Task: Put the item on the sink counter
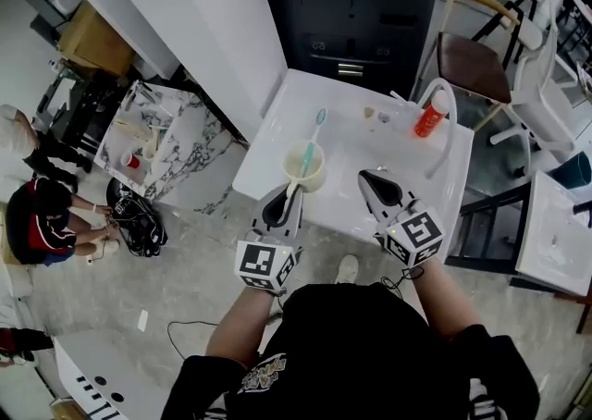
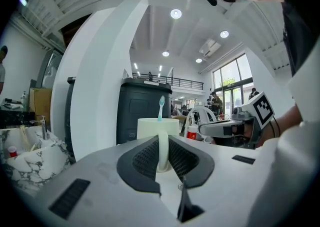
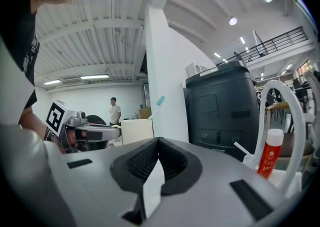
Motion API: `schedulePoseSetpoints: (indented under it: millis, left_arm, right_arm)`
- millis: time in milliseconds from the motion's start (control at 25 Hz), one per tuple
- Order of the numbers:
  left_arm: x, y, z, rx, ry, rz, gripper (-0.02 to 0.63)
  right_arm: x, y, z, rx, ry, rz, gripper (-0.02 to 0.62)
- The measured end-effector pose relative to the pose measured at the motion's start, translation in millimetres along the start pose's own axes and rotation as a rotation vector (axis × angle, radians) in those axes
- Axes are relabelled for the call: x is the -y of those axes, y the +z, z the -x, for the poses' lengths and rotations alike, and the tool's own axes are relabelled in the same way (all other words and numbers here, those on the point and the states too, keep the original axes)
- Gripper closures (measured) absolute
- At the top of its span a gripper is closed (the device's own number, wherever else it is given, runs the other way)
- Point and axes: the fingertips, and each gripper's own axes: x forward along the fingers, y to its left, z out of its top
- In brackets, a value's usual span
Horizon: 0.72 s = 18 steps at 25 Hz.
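The cup point(image 1: 304, 168), cream-coloured with a teal toothbrush point(image 1: 313, 136) standing in it, is upright over the front left part of the white sink counter point(image 1: 276, 122). No view shows whether its base touches the surface or hangs just above it. The left gripper point(image 1: 282, 207) has it by the handle point(image 2: 162, 148), its two ribbed pads clamped on that thin loop from either side, so the weight of cup and brush hangs off a narrow hold. To finish this well, it seems best to lower the cup straight down and level until the base is flat on the counter, and only then ease the jaws apart. Letting go early or at a tilt would likely tip it, since the tall brush leans out over the rim and makes it top-heavy. The spot should be flat counter rather than the slope of the basin. Drawing the gripper back along the line of the handle, toward the person, should avoid knocking the cup. The right gripper point(image 1: 381, 187) is just beside the cup on the right, over the counter, with its jaws together and nothing between them; it has no part in this step and does best out of the way. Farther back, the red tube point(image 1: 428, 119) and the arched white faucet point(image 1: 446, 117) stand well apart from the cup and pose no obstacle.
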Motion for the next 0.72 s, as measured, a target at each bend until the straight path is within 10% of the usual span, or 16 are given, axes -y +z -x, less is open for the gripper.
schedulePoseSetpoints:
  millis: [720]
  left_arm:
    - [-29,5,-76,-0.011,-0.053,-0.041,0.565]
  right_arm:
    - [44,1,-36,0.010,-0.056,-0.036,0.541]
